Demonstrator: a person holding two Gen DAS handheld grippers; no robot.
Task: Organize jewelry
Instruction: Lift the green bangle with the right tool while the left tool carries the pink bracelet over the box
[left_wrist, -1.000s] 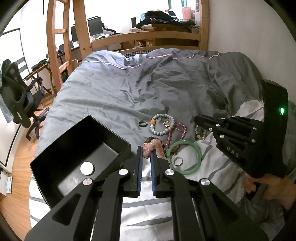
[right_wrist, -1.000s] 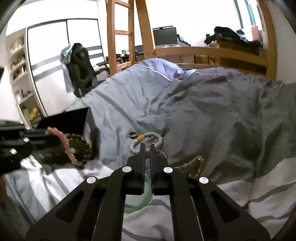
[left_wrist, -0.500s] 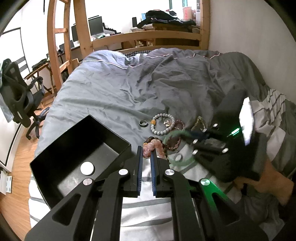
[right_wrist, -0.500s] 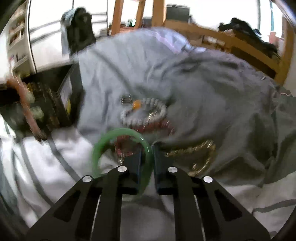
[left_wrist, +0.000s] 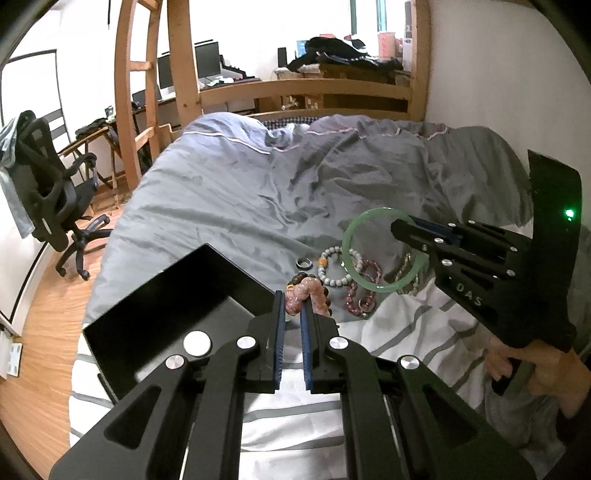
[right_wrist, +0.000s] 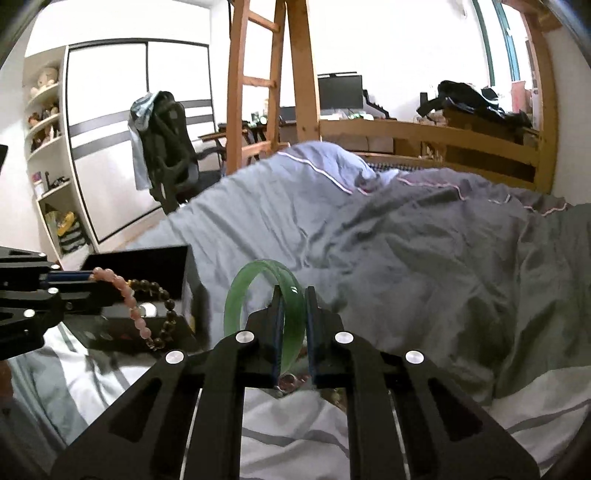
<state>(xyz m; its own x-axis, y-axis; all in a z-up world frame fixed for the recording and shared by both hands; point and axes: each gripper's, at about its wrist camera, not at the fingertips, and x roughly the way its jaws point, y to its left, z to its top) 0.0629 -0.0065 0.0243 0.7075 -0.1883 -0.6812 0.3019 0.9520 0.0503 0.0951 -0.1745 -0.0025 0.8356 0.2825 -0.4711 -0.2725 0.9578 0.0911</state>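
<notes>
My left gripper (left_wrist: 291, 299) is shut on a pink bead bracelet (left_wrist: 308, 291) and a dark brown bead bracelet (left_wrist: 325, 301), held just right of the open black box (left_wrist: 162, 306). They hang from it in the right wrist view (right_wrist: 136, 310). My right gripper (right_wrist: 293, 295) is shut on a green jade bangle (right_wrist: 258, 291), lifted above the bed; it also shows in the left wrist view (left_wrist: 369, 254). On the grey duvet lie a grey bead bracelet (left_wrist: 334, 280), a dark red bead bracelet (left_wrist: 360, 299), a gold chain (left_wrist: 406, 273) and a dark ring (left_wrist: 303, 263).
The box holds a round silver piece (left_wrist: 197, 342). A striped white sheet (left_wrist: 406, 332) covers the bed's near end. A wooden bunk ladder (left_wrist: 136, 110) and an office chair (left_wrist: 55, 206) stand left of the bed. A wall runs along the right.
My right gripper dipped to the jewelry pile, closed on the green bangle and lifted it off the bed. My left gripper held still with its two bracelets.
</notes>
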